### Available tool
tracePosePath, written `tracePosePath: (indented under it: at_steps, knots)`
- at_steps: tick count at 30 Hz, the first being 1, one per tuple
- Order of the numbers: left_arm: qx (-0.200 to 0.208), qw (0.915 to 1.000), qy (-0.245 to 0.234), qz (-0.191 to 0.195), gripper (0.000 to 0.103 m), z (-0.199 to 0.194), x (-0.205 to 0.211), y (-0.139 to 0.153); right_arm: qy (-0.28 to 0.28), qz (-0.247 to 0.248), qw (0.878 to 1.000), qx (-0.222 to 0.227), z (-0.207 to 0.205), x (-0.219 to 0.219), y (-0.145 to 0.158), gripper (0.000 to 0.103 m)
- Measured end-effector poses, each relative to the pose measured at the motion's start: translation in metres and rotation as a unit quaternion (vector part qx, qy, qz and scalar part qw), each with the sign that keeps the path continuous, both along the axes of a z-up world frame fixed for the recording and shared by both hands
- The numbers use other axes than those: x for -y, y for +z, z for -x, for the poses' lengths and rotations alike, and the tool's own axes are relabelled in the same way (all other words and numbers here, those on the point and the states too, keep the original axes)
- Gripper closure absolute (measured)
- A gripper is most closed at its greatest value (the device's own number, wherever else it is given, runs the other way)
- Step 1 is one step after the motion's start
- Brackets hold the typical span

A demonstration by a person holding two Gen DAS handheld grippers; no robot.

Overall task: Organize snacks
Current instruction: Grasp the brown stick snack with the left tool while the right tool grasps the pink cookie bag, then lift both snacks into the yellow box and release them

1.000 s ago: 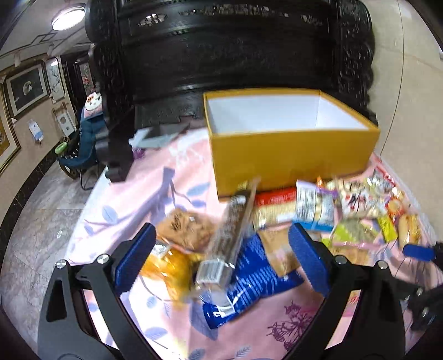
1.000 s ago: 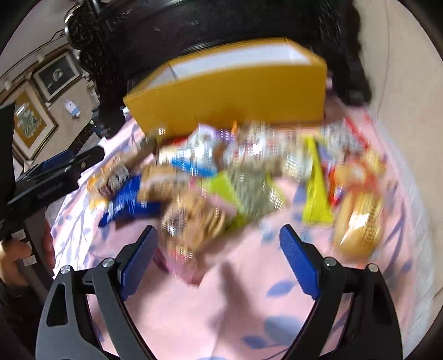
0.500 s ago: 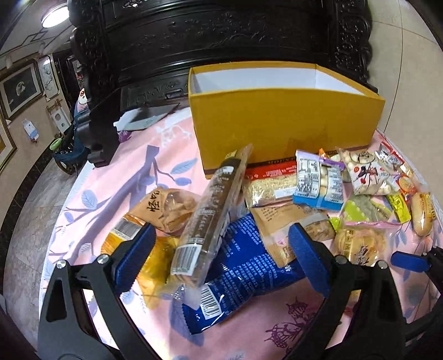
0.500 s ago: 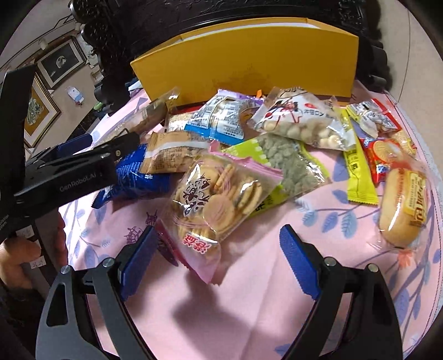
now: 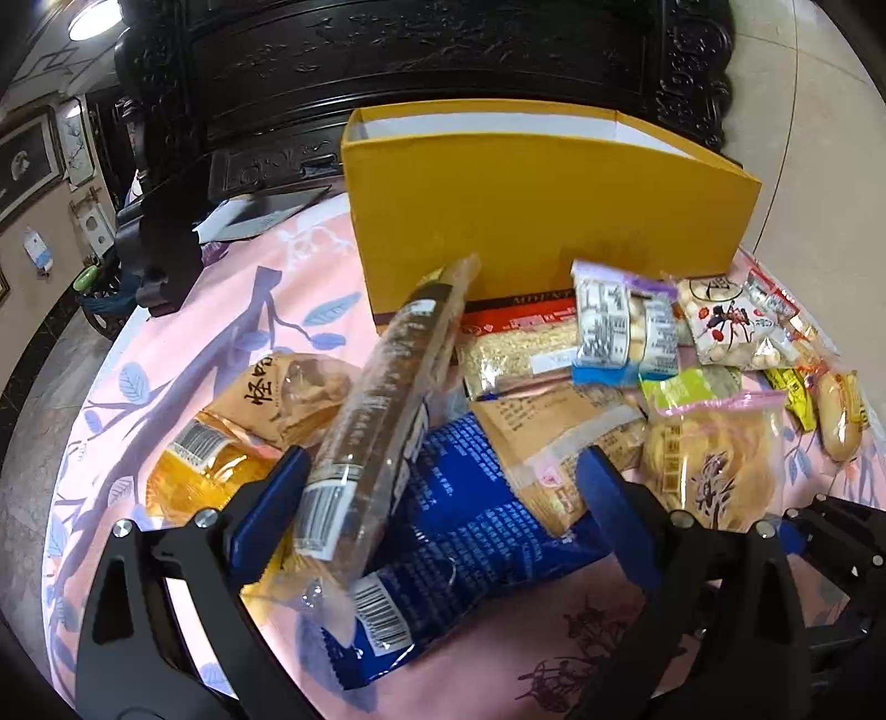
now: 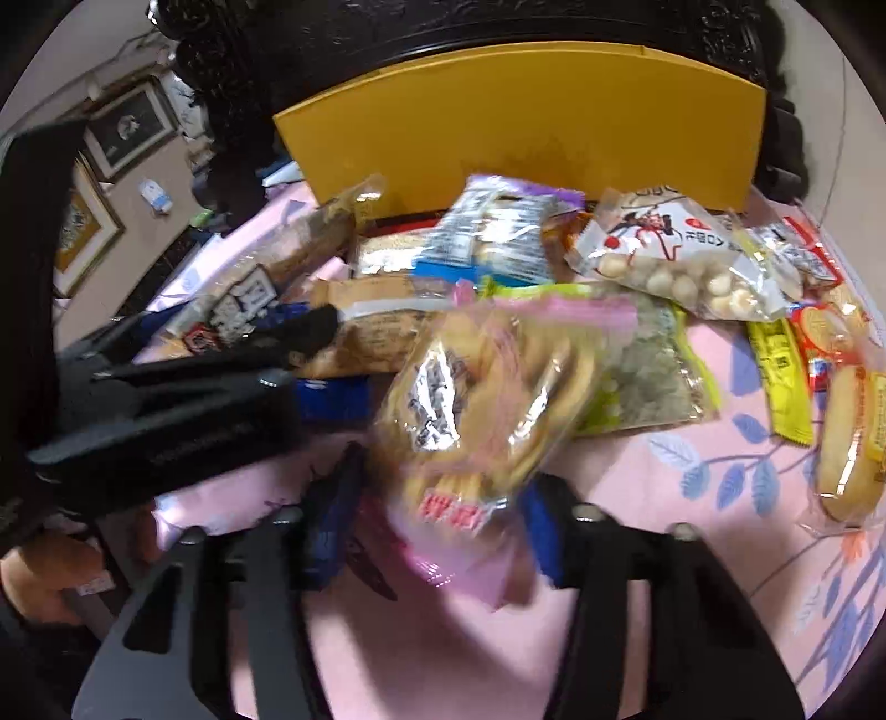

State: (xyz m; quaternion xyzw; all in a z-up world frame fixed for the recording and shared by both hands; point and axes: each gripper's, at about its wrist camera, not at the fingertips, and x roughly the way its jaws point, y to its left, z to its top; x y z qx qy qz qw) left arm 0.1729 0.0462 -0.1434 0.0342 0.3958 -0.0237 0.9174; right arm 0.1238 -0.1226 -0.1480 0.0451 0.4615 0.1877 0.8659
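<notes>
A heap of snack packets lies on the pink flowered cloth (image 5: 232, 332) in front of an open yellow box (image 5: 554, 221). My left gripper (image 5: 437, 515) is open low over the heap, its jaws on either side of a long clear biscuit packet (image 5: 382, 421) and a blue bag (image 5: 470, 543). My right gripper (image 6: 437, 526) is closing on the lower end of a pink-edged bag of round cookies (image 6: 482, 399), which bulges between the pads. That same cookie bag (image 5: 714, 471) stands bunched up at the right of the left wrist view.
Other packets crowd the box front: a white bag of round balls (image 6: 664, 260), a green bag (image 6: 642, 376), a yellow bar (image 6: 781, 365), a bun (image 6: 847, 454), an orange bag (image 5: 188, 476). Dark carved furniture (image 5: 443, 50) rises behind the yellow box (image 6: 526, 127).
Both grippers have sunk closer to the heap. The right gripper's jaws, wide apart before, have closed in on the cookie bag, which now looks bunched and raised.
</notes>
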Motion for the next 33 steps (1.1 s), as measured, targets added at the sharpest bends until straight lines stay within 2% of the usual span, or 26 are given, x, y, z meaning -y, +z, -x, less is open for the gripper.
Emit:
tracePosePath:
  at_steps: [2, 5, 8, 9, 11, 13, 15, 18, 23, 33]
  knots:
    - [0.001, 1.0000, -0.003, -0.002, 0.005, 0.000, 0.002, -0.002, 0.004, 0.003, 1.000, 0.005, 0.001, -0.001, 0.001, 0.057]
    - [-0.001, 0.9999, 0.001, 0.014, 0.005, -0.001, -0.003, -0.002, -0.002, -0.012, 1.000, 0.005, 0.004, 0.006, 0.003, 0.058]
    - [-0.008, 0.9993, 0.006, 0.035, 0.008, -0.006, -0.008, -0.002, -0.011, -0.004, 1.000, 0.016, 0.006, 0.011, 0.008, 0.058]
    - [-0.014, 0.9990, 0.010, 0.041, 0.012, -0.008, -0.010, -0.003, -0.014, -0.001, 1.000, 0.018, 0.006, 0.013, 0.009, 0.058]
    - [-0.019, 0.9981, 0.021, 0.055, 0.034, -0.011, -0.015, -0.004, -0.015, -0.004, 1.000, 0.015, 0.005, 0.016, 0.009, 0.058]
    - [-0.030, 0.9960, 0.031, 0.078, 0.045, -0.016, -0.024, -0.004, -0.014, -0.007, 1.000, 0.015, 0.006, 0.017, 0.009, 0.058]
    - [-0.038, 0.9943, 0.036, 0.092, 0.051, -0.019, -0.031, -0.004, -0.012, -0.009, 1.000, 0.016, 0.007, 0.017, 0.010, 0.058]
    - [-0.046, 0.9951, 0.046, 0.074, 0.066, -0.020, -0.031, -0.005, -0.010, -0.014, 1.000, 0.013, 0.006, 0.017, 0.008, 0.058]
    - [-0.046, 0.9962, 0.049, 0.055, 0.073, -0.018, -0.024, -0.001, -0.012, -0.015, 1.000, 0.010, 0.006, 0.021, 0.008, 0.058]
    - [-0.013, 0.9966, 0.035, 0.073, 0.077, -0.005, -0.013, 0.019, -0.018, -0.014, 1.000, 0.016, 0.008, 0.027, 0.013, 0.058]
